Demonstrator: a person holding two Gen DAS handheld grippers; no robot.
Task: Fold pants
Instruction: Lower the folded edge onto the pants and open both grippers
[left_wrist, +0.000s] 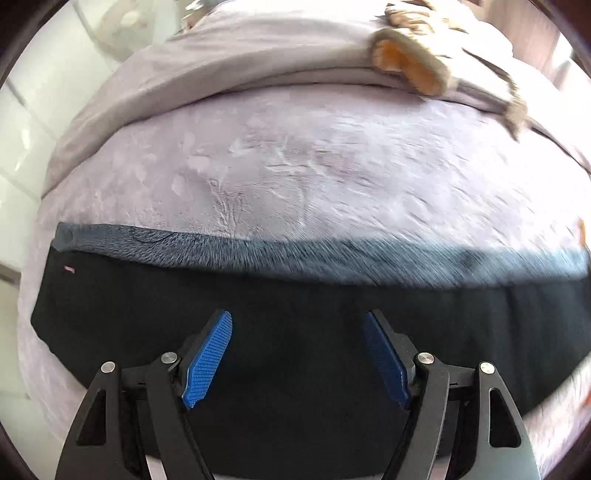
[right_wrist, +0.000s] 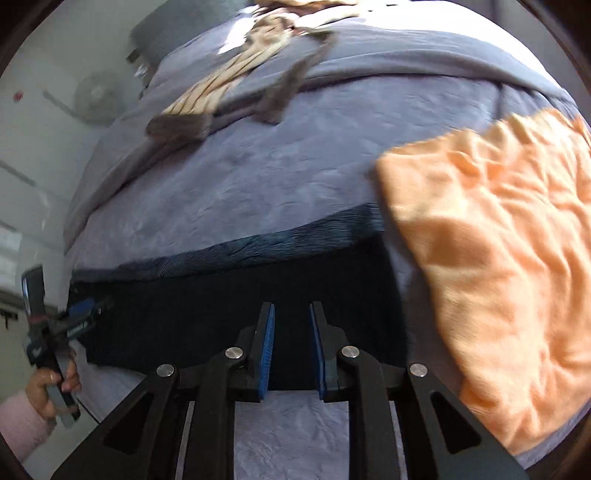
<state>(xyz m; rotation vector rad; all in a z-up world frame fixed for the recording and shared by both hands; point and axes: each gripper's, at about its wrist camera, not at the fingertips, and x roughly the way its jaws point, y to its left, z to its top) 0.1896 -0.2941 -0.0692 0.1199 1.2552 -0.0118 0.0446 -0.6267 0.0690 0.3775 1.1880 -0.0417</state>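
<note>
Now my left gripper (left_wrist: 297, 354) gapes wide and my right gripper (right_wrist: 291, 345) narrowly, both empty above the pants (left_wrist: 295, 306).

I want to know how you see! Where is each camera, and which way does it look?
Left wrist: sits on the left tongs, looks down along its open fingers at the black pants on the bed.
Right wrist: sits on the right tongs, looks over the pants beside an orange towel; the person's hand shows.
Both see the pants and bed.
</note>
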